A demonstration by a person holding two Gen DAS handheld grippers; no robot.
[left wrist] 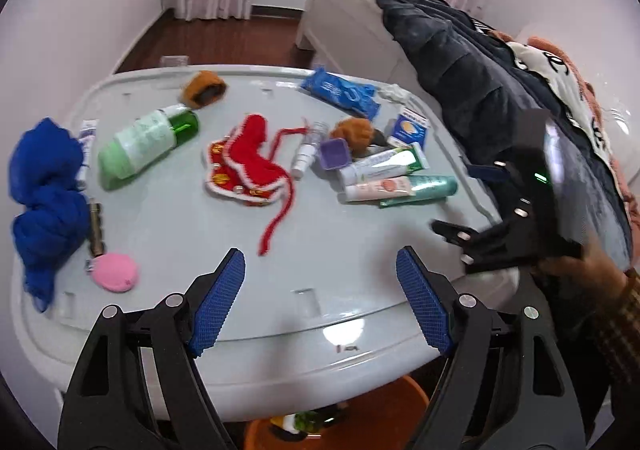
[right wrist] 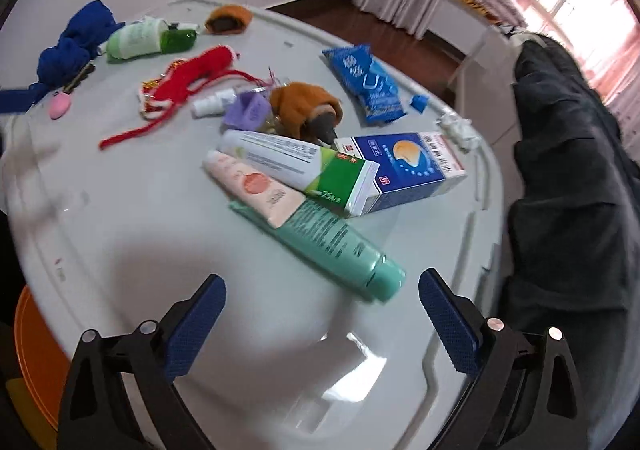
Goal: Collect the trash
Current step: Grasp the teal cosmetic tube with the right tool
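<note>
A white table [left wrist: 328, 270] [right wrist: 132, 234] holds scattered items. A blue wrapper [left wrist: 340, 91] [right wrist: 366, 85], a crumpled white paper [left wrist: 394, 91] [right wrist: 458, 127] and a blue-white carton [left wrist: 410, 127] [right wrist: 404, 169] lie at the far right. Three tubes lie together: white-green [left wrist: 384, 165] [right wrist: 296, 165], pink [left wrist: 378, 187] [right wrist: 252, 183] and teal [left wrist: 424, 189] [right wrist: 336, 246]. My left gripper [left wrist: 320, 286] is open and empty above the table's near edge. My right gripper [right wrist: 322, 314] is open and empty just short of the teal tube's cap; its body shows in the left wrist view [left wrist: 512, 226].
Also on the table: a blue cloth [left wrist: 44, 189], a green bottle [left wrist: 148, 141], a red knitted piece [left wrist: 248, 161], a pink pouch [left wrist: 116, 272], a purple cup [right wrist: 248, 109], brown plush pieces [right wrist: 304, 109]. An orange bin [left wrist: 340, 422] sits under the table. Dark clothes [right wrist: 568, 177] pile at the right.
</note>
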